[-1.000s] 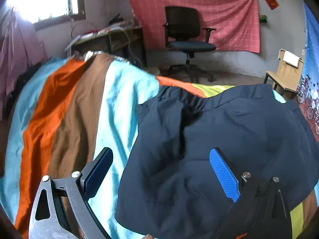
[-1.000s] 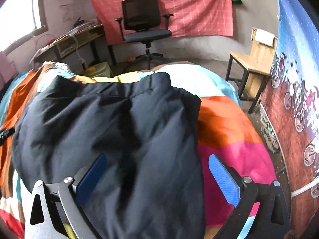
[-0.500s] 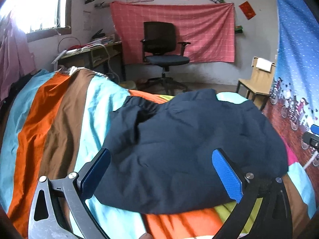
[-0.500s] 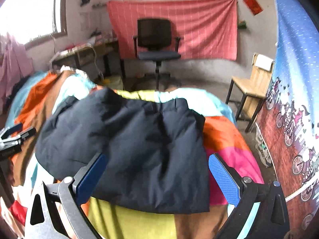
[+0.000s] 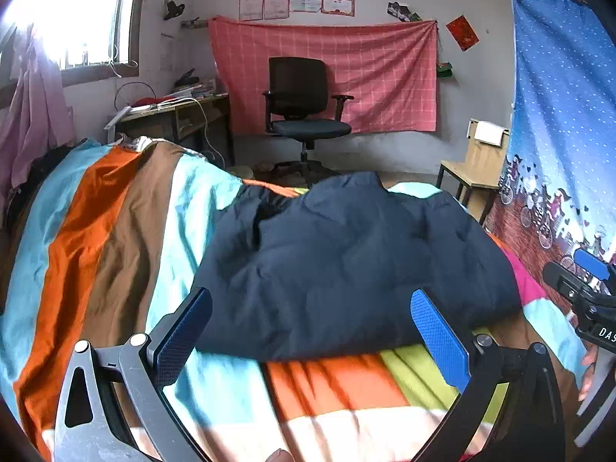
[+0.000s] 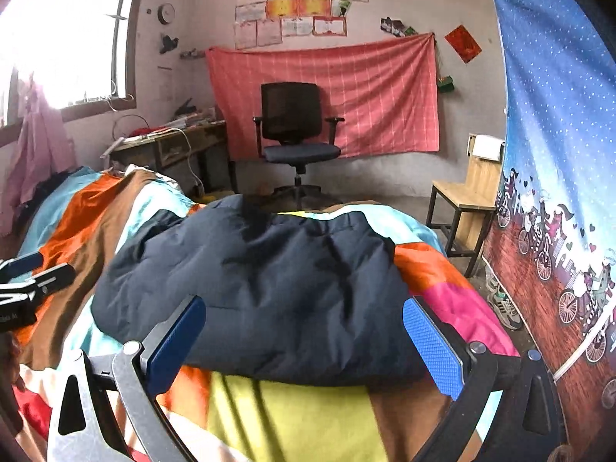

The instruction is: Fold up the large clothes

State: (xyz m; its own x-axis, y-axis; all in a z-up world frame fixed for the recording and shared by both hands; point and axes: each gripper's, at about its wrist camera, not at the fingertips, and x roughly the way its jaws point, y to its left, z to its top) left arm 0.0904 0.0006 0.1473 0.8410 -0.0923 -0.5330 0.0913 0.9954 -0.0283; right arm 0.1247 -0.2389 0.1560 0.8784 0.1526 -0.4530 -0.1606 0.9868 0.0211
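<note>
Left wrist: garment beyond tongs

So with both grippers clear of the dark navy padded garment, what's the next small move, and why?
Probably lower both open grippers, left and right, to the dark navy padded garment's near edge: it lies bunched on the striped bedspread, nothing between the fingers.

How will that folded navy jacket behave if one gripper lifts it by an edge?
The navy jacket looks puffy and quilted, so probably light and compressible. Its soft creases suggest it would droop and unfold. Lying on a rumpled striped bedspread, a push would likely bunch it.
</note>
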